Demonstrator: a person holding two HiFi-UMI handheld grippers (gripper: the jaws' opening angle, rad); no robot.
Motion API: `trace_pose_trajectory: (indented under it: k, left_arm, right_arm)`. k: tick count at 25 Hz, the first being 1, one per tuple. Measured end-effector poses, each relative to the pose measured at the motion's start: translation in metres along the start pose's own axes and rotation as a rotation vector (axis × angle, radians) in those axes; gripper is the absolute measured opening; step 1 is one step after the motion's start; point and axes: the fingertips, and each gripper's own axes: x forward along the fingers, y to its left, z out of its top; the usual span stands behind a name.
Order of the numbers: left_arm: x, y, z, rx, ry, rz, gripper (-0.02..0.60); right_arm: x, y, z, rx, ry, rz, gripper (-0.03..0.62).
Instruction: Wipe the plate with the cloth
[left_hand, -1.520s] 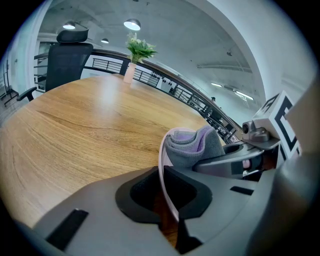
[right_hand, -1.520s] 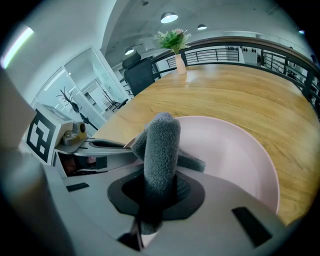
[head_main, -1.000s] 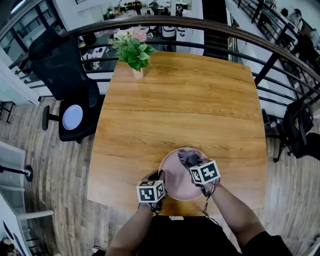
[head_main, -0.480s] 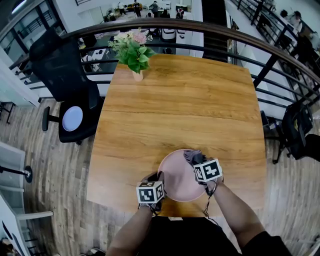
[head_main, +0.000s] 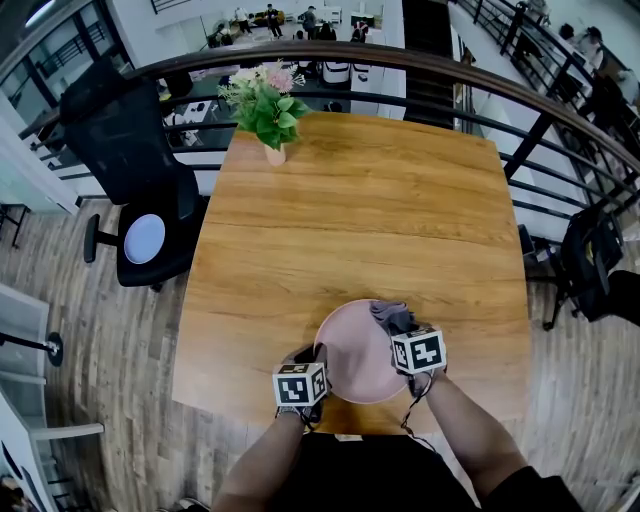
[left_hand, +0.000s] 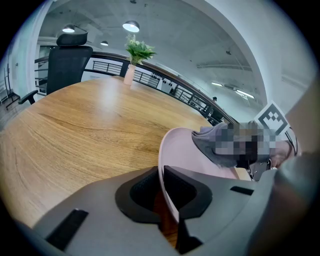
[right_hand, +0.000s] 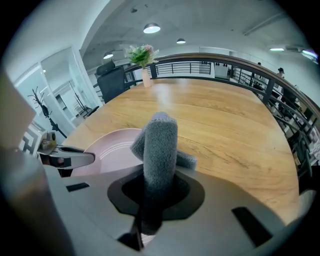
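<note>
A pink plate (head_main: 352, 352) lies on the wooden table (head_main: 360, 220) near its front edge. My left gripper (head_main: 312, 362) is shut on the plate's left rim; in the left gripper view that rim (left_hand: 165, 175) runs between the two jaws. My right gripper (head_main: 402, 330) is shut on a folded grey cloth (head_main: 390, 316), which rests on the right part of the plate. In the right gripper view the cloth (right_hand: 160, 145) sticks up out of the jaws, and the plate (right_hand: 112, 147) lies to its left.
A vase of flowers (head_main: 268, 100) stands at the table's far left corner. A black office chair (head_main: 135, 170) is off the left side, and a dark railing (head_main: 520, 100) curves behind the table. The table's front edge (head_main: 260, 410) is just below the plate.
My right gripper has slid the cloth to the right across the plate, toward the right rim. My left gripper and the plate have stayed where they were.
</note>
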Motion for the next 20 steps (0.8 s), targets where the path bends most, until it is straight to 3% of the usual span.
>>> trace_pose_trajectory:
  k: [5, 20]
  left_arm:
    - [-0.001, 0.001, -0.001, 0.002, 0.001, 0.006, 0.048]
    - [-0.001, -0.001, -0.001, 0.002, 0.0, 0.007, 0.049]
  right_arm:
    - [-0.01, 0.01, -0.003, 0.017, -0.042, 0.02, 0.054]
    - [-0.012, 0.114, -0.043, -0.019, 0.047, 0.299, 0.054]
